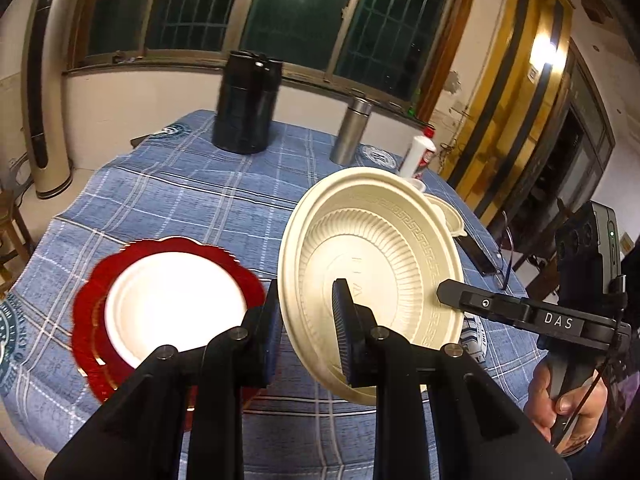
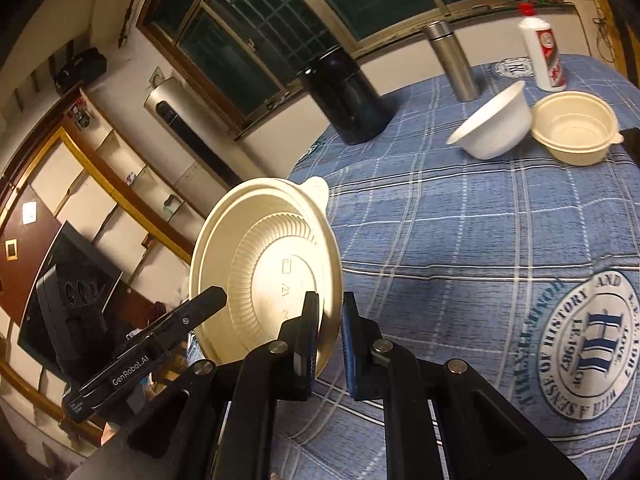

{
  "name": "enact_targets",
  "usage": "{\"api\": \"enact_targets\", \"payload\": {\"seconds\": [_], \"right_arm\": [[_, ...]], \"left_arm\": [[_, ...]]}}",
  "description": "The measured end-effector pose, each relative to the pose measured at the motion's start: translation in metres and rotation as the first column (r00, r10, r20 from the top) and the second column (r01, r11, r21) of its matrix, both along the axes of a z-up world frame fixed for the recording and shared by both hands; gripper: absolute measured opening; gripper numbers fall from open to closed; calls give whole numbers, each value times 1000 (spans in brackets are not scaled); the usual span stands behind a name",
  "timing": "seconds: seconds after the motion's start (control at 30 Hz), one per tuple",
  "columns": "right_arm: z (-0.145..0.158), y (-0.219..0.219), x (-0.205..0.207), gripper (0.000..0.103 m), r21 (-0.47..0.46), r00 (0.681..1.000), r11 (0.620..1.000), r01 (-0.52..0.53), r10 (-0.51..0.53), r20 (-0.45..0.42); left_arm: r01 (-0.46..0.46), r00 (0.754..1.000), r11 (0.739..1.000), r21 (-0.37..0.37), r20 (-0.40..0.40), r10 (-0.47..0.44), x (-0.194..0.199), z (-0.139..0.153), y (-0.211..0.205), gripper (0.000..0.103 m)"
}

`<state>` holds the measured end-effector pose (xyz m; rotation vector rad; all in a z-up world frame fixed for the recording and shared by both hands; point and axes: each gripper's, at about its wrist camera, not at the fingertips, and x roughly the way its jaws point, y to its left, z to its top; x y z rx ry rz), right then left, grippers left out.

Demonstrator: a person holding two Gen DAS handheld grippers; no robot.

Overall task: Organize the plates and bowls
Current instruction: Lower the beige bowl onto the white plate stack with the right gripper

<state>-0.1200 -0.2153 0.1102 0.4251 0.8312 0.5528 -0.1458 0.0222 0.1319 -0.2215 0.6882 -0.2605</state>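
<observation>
We see both hand-held grippers clamped on one cream plate (image 1: pixel 372 264), held tilted on edge above the worktop (image 1: pixel 180 200). The left hand-held gripper (image 1: pixel 308 336) pinches the near rim, one finger inside the ribbed well and one behind it. The right hand-held gripper (image 2: pixel 330 336) grips the opposite rim, its ridged blue pads either side of the edge.

Only the left view shows us the plate's inside, with a key-pattern band round the rim, and left of the plate a white plate (image 1: pixel 172 304) lying on a scalloped red plate (image 1: pixel 92 312).

Only the right view shows the plate's fluted underside with a small tab, and far beyond it a smooth white bowl (image 2: pixel 492 124) tipped against a cream bowl (image 2: pixel 576 128).

Both views show a checked blue cloth covering the worktop, with a black canister (image 1: pixel 244 104), steel flask (image 1: pixel 352 132) and white bottle (image 2: pixel 544 56) beyond the plate.
</observation>
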Motion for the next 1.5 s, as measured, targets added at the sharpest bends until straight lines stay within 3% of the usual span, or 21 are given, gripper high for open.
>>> {"api": "enact_targets", "payload": {"seconds": [0.33, 0.53, 0.97, 1.5], "right_arm": [[-5, 64, 25, 10, -10, 994, 994, -106, 105, -39], [-22, 100, 46, 10, -24, 984, 989, -146, 143, -108], [-60, 136, 76, 12, -23, 957, 985, -173, 163, -242], [-61, 159, 79, 17, -69, 963, 980, -186, 168, -212]], "left_arm": [[-126, 992, 992, -1, 6, 126, -5, -2, 53, 21], [-191, 981, 981, -20, -43, 190, 4, -20, 83, 21], [-243, 962, 968, -56, -145, 233, 27, -56, 117, 21], [-296, 942, 954, -54, -181, 282, 34, -70, 129, 21]]}}
